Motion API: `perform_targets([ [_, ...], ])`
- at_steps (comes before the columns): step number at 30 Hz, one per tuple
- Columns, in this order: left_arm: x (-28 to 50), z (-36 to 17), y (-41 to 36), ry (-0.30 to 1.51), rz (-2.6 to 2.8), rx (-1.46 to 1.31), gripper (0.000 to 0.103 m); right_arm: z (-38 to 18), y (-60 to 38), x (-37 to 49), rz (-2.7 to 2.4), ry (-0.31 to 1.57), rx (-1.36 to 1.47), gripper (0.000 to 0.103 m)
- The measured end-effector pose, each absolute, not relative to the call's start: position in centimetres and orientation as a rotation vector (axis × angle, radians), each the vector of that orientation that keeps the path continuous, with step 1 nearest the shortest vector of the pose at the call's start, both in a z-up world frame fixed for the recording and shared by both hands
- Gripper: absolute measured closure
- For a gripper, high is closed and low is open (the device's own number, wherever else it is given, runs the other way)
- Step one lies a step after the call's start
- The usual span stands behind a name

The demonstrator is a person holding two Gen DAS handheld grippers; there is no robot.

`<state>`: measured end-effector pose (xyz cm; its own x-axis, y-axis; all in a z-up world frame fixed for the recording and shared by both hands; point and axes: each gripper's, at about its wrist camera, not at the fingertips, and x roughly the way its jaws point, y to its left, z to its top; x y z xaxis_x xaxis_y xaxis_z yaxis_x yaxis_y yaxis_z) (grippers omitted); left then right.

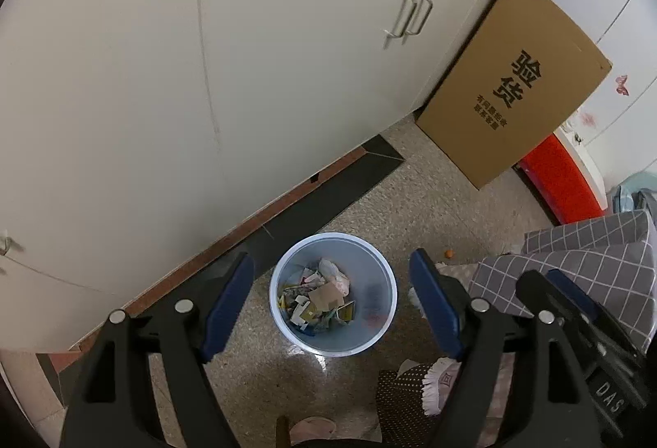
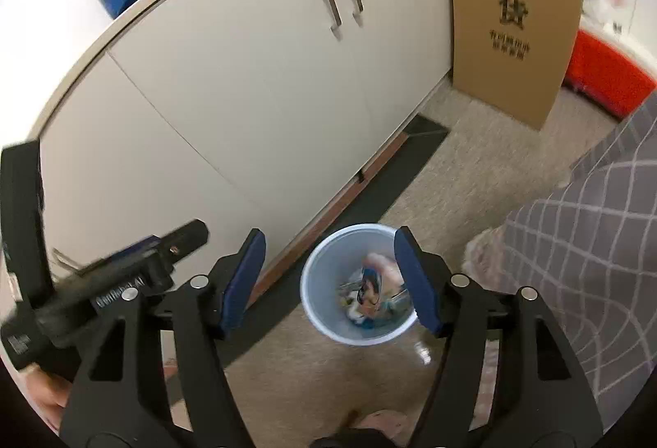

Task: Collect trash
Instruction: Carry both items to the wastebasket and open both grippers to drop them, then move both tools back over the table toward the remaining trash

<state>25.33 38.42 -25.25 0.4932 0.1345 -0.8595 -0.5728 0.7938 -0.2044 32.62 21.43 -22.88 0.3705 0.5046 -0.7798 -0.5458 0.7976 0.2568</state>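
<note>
A pale blue round bin (image 1: 384, 298) stands on the speckled floor next to the white cabinet, with paper and wrapper trash (image 1: 318, 300) at its bottom. My left gripper (image 1: 332, 302) is open and empty, held above the bin. In the right wrist view the same bin (image 2: 318, 308) sits below my right gripper (image 2: 330, 281), which is open. A blue printed wrapper (image 2: 369, 290) shows blurred inside the bin's mouth, free of the fingers. The right gripper's body (image 1: 583, 308) shows at the right of the left wrist view.
A white cabinet (image 1: 205, 78) with metal handles runs along the left. A large cardboard box (image 1: 513, 78) leans against its end, with a red item (image 1: 562, 177) behind. A grey checked cloth (image 1: 575, 267) is on the right. A small orange bit (image 1: 449, 253) lies on the floor.
</note>
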Motion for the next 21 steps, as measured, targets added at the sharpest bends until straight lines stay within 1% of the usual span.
perform_targets([
  [9,24.9,-23.6,36.1,0.955,0.399,-0.489,0.027,-20.7,18.4,31.7,0.618,0.932,-0.073,0.034],
  [15,25.1,-20.9,33.0,0.91,0.357,-0.461,0.027,-17.1,13.8,31.5,0.591,0.872,-0.011,0.033],
  [21,25.9,-17.1,27.9,0.851,0.295,-0.392,0.027,-13.0,7.5,31.2,0.56,0.801,0.08,0.031],
])
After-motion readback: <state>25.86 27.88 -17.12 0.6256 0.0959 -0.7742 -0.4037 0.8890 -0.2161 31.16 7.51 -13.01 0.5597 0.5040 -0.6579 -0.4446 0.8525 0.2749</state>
